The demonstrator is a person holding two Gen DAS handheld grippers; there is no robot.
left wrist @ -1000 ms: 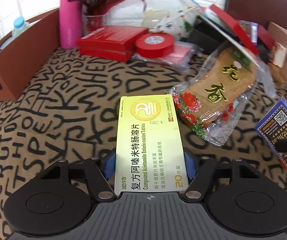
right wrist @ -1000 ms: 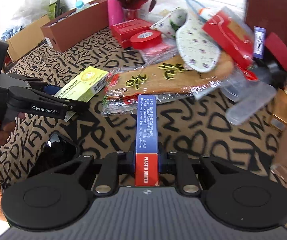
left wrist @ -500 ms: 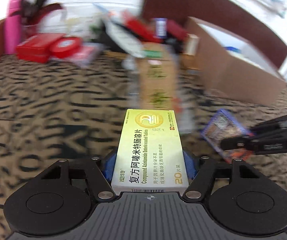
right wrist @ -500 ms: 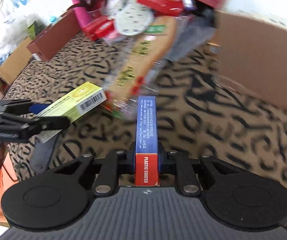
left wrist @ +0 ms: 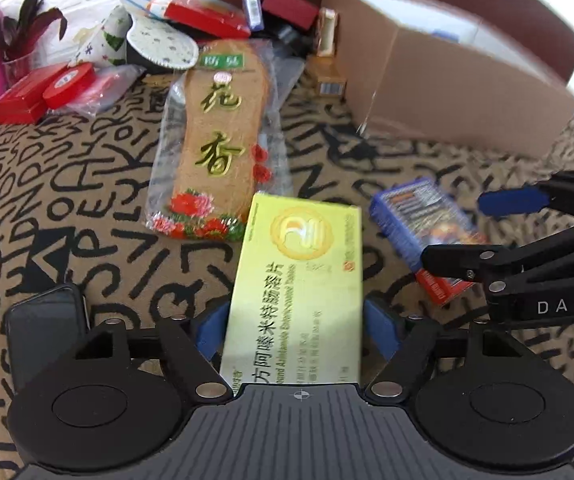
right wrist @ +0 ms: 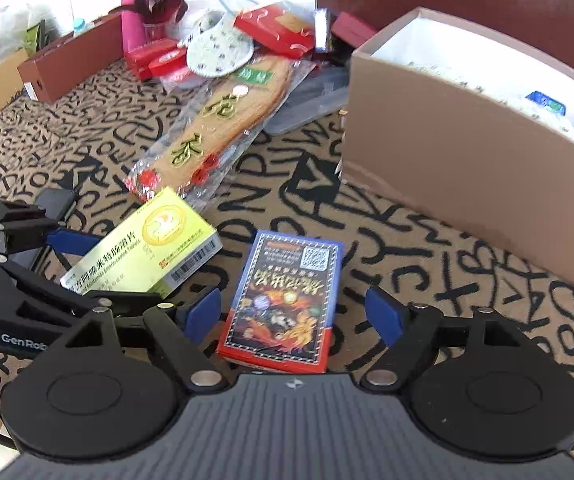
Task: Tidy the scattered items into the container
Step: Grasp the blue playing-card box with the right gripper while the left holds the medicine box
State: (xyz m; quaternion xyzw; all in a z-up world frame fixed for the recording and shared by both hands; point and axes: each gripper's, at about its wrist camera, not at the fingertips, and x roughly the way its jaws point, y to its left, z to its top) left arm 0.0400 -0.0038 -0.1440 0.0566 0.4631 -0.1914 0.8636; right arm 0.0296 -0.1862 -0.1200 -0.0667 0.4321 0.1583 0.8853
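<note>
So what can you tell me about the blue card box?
The blue card box looks like cardboard: blue edges, a red bottom end, a dark fiery picture and a QR code on its face. It lies flat on the lettered cloth, beside the yellow box. It sits between the right gripper fingers; the jaws are opening and the pads do not touch it.

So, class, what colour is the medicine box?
Yellow-green medicine box, clearest in the right wrist view.

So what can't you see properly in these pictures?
- Inside the cardboard box: right view shows only a white lining and a blue bit; its wall hides the rest.
- Yellow medicine box: left view, near end hidden under the tool's body, print blurred.
- Black phone: left view, partly behind the tool.
</note>
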